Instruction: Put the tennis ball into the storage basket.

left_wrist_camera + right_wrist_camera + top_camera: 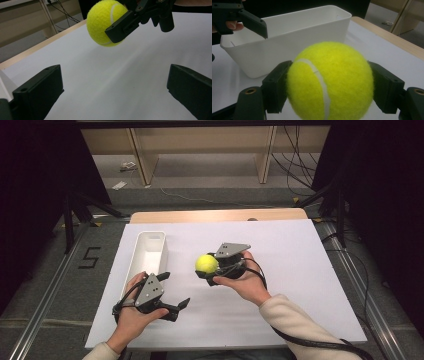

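Nearest the person, the left gripper (pixel 176 290) is resting low over the white sheet (pixel 300 270) with its jaws spread wide and nothing between them. Further in, the right gripper (pixel 205 268) is clamping the tennis ball (pixel 206 263) between its jaws, lifted clear of the sheet. Beyond the left gripper, the white bin (pixel 150 252) is lying lengthwise along the sheet's left side, just beside the ball.
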A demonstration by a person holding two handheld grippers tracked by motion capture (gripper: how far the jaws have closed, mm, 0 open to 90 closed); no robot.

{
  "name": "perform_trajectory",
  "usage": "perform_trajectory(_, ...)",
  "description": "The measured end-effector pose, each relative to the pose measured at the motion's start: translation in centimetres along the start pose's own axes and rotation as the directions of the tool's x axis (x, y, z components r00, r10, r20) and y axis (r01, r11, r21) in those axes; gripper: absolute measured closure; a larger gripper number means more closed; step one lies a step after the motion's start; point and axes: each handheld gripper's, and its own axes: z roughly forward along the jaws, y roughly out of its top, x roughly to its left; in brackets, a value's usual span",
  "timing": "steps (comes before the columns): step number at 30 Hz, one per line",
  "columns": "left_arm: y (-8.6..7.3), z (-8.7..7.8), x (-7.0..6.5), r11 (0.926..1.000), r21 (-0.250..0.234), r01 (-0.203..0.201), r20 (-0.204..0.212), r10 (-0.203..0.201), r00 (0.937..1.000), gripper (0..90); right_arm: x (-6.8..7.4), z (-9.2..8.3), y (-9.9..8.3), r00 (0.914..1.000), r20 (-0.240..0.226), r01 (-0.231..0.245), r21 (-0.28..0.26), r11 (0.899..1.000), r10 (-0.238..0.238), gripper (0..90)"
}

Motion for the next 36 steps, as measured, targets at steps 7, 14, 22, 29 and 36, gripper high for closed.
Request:
perform_trajectory(7,0.0,0.0,0.0,1.0000,0.000,0.004,0.000,-0.004,1.0000,0.0,0.0,0.1,0.4,1.0000,0.003,-0.003,-0.009,1.000,0.003,26.1)
perform_trajectory(14,0.0,0.0,0.0,1.0000,0.000,0.001,-0.001,-0.001,1.0000,0.0,0.0,0.3,0.7,1.0000,0.000,0.000,-0.013,1.000,0.000,26.1)
perform_trajectory(22,0.0,0.0,0.0,1.0000,0.002,0.005,0.002,-0.005,1.0000,0.0,0.1,0.5,1.0,1.0000,-0.003,0.001,-0.022,1.000,-0.001,26.1)
perform_trajectory(29,0.0,0.0,0.0,1.0000,0.001,0.006,0.002,-0.006,1.0000,0.0,0.1,0.5,1.4,1.0000,0.000,0.002,-0.029,1.000,-0.002,26.1)
perform_trajectory(36,0.0,0.0,-0.1,1.0000,0.002,0.009,0.010,-0.009,0.9999,0.0,0.0,0.5,1.8,1.0000,-0.001,0.004,-0.039,0.999,-0.004,26.1)
